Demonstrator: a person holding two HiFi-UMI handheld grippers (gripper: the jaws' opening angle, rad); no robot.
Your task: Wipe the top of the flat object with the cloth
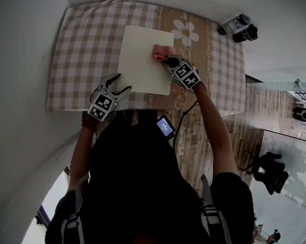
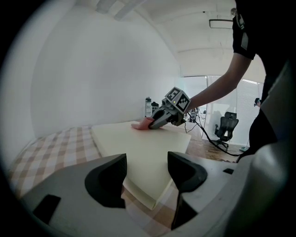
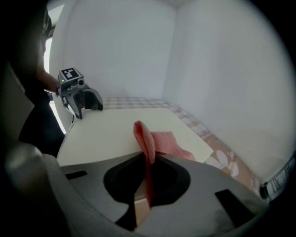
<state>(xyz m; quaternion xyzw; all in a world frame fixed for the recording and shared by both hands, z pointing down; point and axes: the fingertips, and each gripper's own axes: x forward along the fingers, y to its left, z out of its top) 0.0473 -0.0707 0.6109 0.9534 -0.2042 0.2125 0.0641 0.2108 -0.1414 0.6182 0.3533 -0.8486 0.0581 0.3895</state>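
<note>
A cream flat board (image 1: 142,58) lies on the checked tablecloth (image 1: 84,51). A pink cloth (image 1: 161,53) rests on the board's right side, and my right gripper (image 1: 171,61) is shut on it. In the right gripper view the pink cloth (image 3: 152,139) stands pinched between the jaws, its free end spread on the board (image 3: 106,132). My left gripper (image 1: 118,87) stands open at the board's near left corner, holding nothing. The left gripper view shows the board (image 2: 138,148) ahead of the open jaws, with the right gripper (image 2: 167,118) and cloth (image 2: 141,124) at its far end.
The tablecloth has a flower print (image 1: 185,31) to the board's right. Two dark bottles (image 1: 239,28) stand at the table's far right corner. A phone (image 1: 165,127) hangs at the person's chest. A white wall (image 1: 14,74) borders the left side; an office chair (image 1: 270,172) stands on the floor.
</note>
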